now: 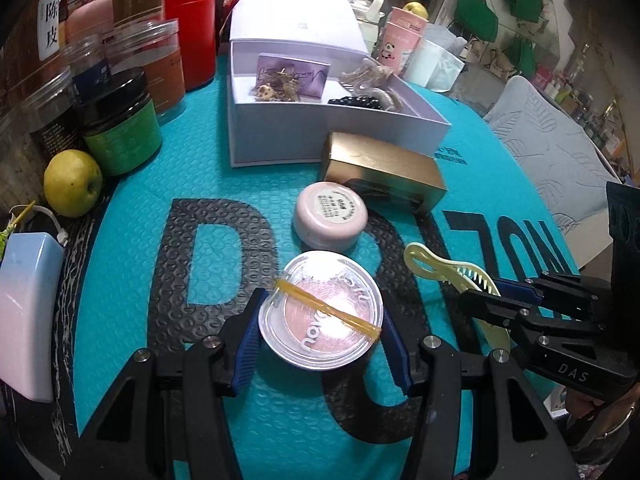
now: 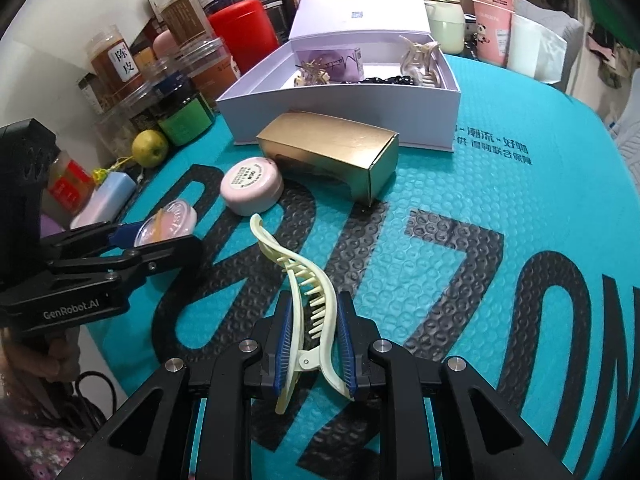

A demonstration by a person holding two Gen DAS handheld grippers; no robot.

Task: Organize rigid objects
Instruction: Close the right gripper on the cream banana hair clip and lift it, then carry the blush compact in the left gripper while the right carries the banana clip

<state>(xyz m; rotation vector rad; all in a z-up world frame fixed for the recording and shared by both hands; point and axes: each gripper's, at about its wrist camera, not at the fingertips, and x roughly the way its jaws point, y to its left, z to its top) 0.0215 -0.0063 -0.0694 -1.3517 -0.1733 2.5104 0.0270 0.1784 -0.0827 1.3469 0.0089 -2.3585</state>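
**Both grippers clamped: a compact on the left, a hair clip on the right**

The left gripper [image 1: 322,338] has its blue pads pressed against the sides of a round clear-lidded compact [image 1: 321,312], pink inside, with a yellowish strip of tape across the lid. It sits low over the teal mat [image 1: 132,280] with its big black lettering; from here I can't quite tell whether the compact is lifted or touching the mat.

The right gripper [image 2: 313,346] is clenched on the hinge end of a pale yellow hair clip [image 2: 308,296], whose toothed length sticks out forward past the fingers.

Just beyond both lies a pink round tin [image 2: 251,186], label up, and beside it a gold carton [image 2: 332,154] lying on its side. Behind the carton stands an open white box [image 1: 320,136], lid up, already holding a beige claw clip [image 2: 420,58], a black beaded piece and a small purple card. Jars, a red canister and a green apple [image 1: 72,182] line the mat's far left edge.
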